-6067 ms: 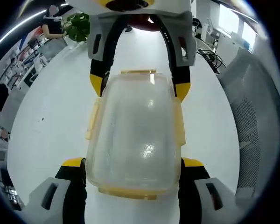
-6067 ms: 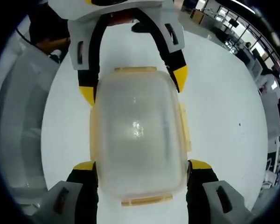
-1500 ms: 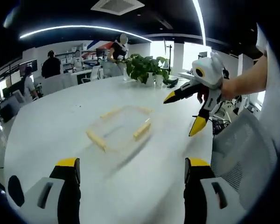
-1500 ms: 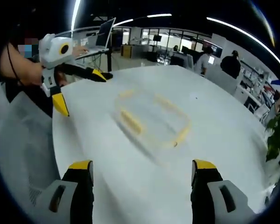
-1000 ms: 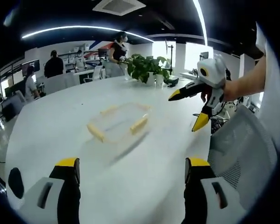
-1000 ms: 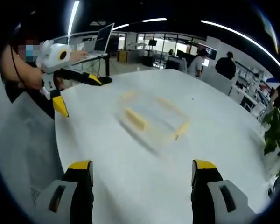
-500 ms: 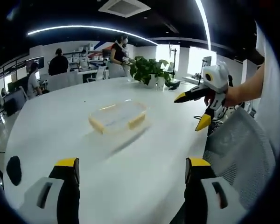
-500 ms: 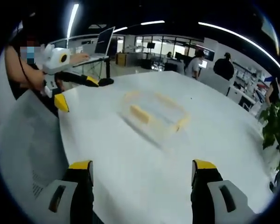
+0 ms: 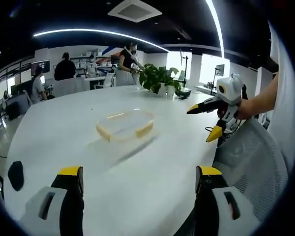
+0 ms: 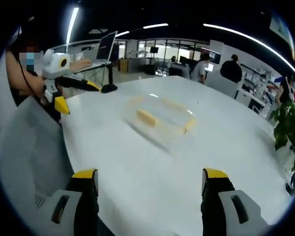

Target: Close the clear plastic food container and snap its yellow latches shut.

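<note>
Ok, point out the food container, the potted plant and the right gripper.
food container [image 9: 125,124], left gripper view, on its clear lid.
potted plant [image 9: 157,78], left gripper view, on its leaves.
right gripper [image 9: 202,122], left gripper view, midway between its open yellow fingertips.

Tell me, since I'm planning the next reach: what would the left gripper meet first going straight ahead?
Probably the bare white table, then the food container standing farther along that line. Depth is hard to judge here.
</note>
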Demonstrator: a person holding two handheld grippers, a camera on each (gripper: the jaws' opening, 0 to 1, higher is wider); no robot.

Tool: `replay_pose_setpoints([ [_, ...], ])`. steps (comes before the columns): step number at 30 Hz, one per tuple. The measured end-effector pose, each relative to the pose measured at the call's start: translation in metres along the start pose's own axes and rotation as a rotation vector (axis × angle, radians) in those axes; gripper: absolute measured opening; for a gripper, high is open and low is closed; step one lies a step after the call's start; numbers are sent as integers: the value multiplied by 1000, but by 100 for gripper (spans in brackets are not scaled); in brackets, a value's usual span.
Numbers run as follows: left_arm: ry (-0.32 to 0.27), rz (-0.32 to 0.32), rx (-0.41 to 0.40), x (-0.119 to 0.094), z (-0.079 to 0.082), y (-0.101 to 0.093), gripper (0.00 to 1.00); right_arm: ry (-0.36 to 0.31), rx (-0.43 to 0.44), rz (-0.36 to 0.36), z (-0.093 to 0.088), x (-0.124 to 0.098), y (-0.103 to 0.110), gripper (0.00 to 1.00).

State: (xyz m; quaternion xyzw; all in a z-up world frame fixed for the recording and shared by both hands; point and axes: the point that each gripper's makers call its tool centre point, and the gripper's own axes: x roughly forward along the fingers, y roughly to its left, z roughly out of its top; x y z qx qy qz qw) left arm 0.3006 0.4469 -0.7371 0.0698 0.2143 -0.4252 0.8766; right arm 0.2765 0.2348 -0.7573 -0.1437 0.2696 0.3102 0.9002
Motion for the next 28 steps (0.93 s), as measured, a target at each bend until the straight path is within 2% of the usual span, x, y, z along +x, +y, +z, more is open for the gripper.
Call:
replay_pose_setpoints([
  [28, 2, 14, -7, -2, -5, 3, 97, -17, 22, -6, 1, -1, 1, 88],
])
